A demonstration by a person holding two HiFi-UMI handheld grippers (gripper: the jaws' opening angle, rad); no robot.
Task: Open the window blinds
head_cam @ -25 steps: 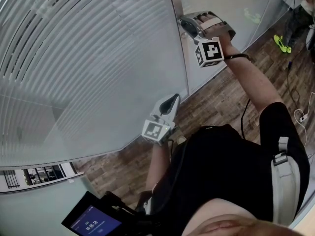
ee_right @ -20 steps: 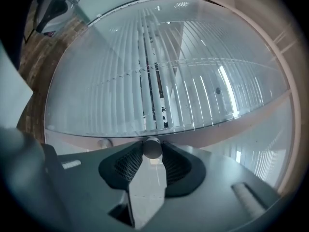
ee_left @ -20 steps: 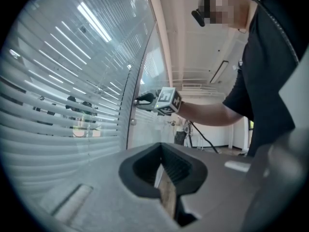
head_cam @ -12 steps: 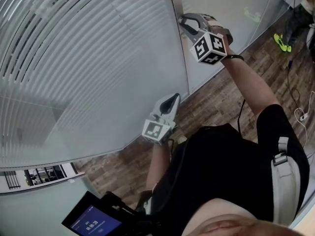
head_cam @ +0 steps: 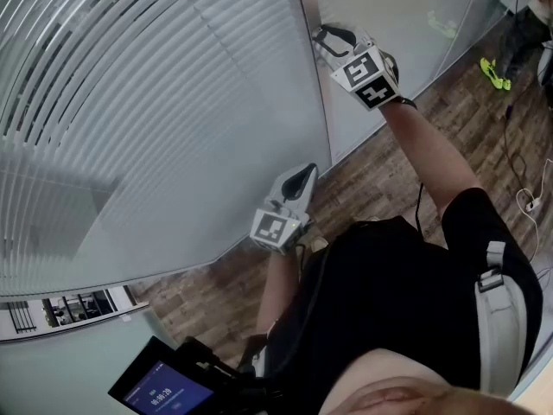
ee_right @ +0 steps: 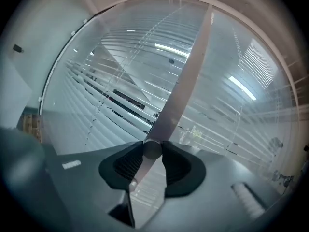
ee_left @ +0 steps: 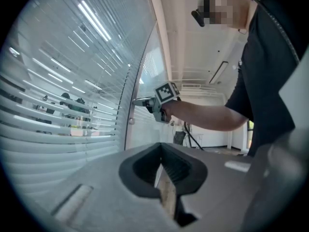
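Horizontal window blinds (head_cam: 155, 102) hang behind a tall glass pane, bounded on the right by a pale upright frame (head_cam: 313, 76). My right gripper (head_cam: 325, 38) is held up against that frame, level, and shut on a small round knob (ee_right: 152, 149) that sits between its pads. The frame (ee_right: 186, 76) runs up from the knob, with blinds (ee_right: 111, 81) on both sides. My left gripper (head_cam: 303, 174) hangs lower and away from the glass, shut, holding nothing. From the left gripper (ee_left: 163, 170) view, the right gripper (ee_left: 137, 101) touches the frame beside the slats (ee_left: 58, 105).
A second glass panel (head_cam: 406, 15) continues to the right of the frame. Wooden floor (head_cam: 389, 171) lies below, with cables (head_cam: 518, 180) and a yellow-green object (head_cam: 494, 76) at the far right. A dark device with a lit screen (head_cam: 164, 393) hangs at my front, lower left.
My right gripper has rolled about its own axis on the knob; its marker cube now shows different faces. The left gripper has stayed where it was.
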